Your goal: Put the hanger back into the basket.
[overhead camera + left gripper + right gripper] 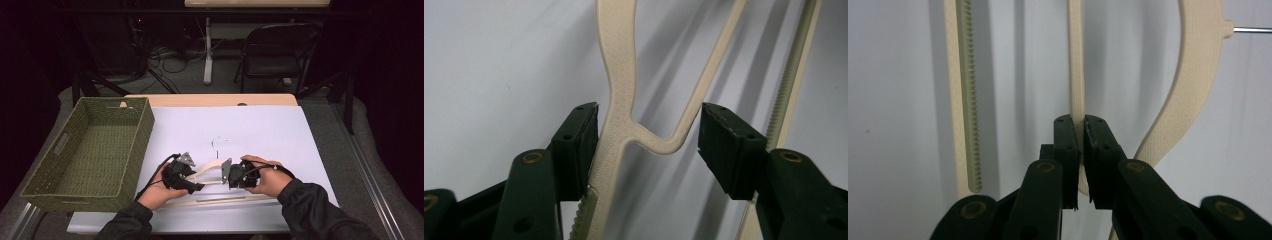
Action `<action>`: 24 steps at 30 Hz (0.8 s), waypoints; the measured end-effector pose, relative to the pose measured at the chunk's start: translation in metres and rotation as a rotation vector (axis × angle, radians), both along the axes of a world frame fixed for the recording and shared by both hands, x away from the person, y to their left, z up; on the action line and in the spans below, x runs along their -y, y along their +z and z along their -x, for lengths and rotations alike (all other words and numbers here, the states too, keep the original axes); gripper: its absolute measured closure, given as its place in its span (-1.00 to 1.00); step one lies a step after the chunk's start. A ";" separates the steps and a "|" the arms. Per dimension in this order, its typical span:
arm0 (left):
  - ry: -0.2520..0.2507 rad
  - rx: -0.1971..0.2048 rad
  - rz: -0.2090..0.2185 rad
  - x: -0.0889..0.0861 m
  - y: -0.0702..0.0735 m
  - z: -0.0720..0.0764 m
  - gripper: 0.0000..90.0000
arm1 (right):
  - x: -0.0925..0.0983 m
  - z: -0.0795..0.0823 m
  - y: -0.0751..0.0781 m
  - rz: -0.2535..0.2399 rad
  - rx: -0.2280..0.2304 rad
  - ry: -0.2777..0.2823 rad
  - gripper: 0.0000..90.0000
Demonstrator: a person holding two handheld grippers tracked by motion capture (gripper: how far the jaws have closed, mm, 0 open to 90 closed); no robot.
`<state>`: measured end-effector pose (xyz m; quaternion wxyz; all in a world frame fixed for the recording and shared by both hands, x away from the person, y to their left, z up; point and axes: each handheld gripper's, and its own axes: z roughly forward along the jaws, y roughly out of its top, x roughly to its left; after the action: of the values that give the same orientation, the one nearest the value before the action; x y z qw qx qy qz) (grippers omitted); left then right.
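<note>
Hands come in from the near edge of the white table (260,125), each holding a gripper over a cream plastic hanger (210,167) lying flat near the front. Left gripper (649,135) stands wide, one pad against the hanger's arm, the other apart from it. Right gripper (1081,145) is clamped on the hanger's thin bar. Farther left sits a green woven basket (142,132); beyond the table, a folding chair (280,50).
</note>
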<state>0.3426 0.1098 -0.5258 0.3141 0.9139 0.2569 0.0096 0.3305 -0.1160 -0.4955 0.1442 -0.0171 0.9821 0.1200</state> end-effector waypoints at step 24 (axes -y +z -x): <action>-0.102 0.052 -0.091 0.002 0.000 0.013 0.25 | 0.001 0.000 -0.009 -0.022 0.003 -0.051 0.78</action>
<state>0.3292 0.1078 -0.5260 0.2787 0.9387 0.2009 0.0288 0.3302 -0.1167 -0.5043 0.1487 0.0092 0.9806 0.1273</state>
